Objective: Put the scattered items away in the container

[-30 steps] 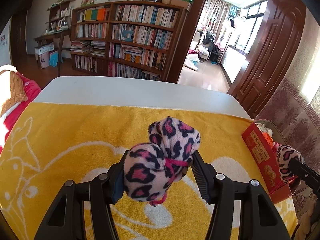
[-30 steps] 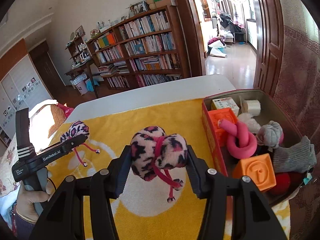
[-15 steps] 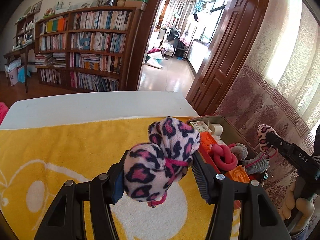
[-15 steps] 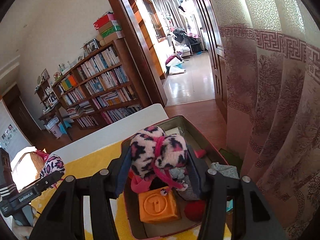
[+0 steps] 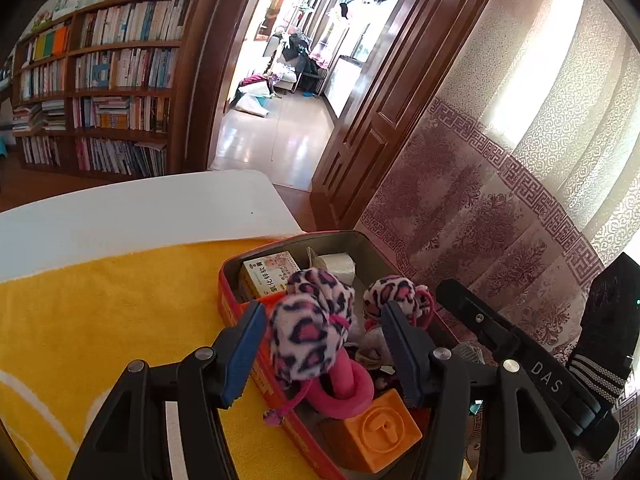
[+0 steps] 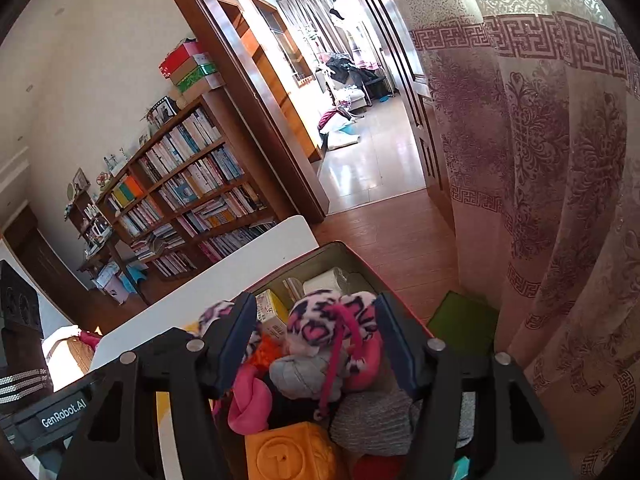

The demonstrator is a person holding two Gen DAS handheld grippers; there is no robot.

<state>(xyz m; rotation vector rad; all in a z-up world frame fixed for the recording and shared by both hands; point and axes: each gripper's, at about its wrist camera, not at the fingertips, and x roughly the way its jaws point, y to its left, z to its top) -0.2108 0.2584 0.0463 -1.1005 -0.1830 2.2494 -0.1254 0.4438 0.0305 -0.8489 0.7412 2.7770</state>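
— What is hidden in the tin (image 5: 230, 280)?
— Its floor is covered by toys, and its near end is cut off by the frame edge.
— And the small box (image 5: 267, 276)?
— Its print is too small to be read; its lower part is masked by the leopard plush (image 5: 308, 332).

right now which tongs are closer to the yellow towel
left. the left tongs hang over the tin's towel-side rim, right beside the yellow towel; the right tongs are over the tin's curtain side, farther off.
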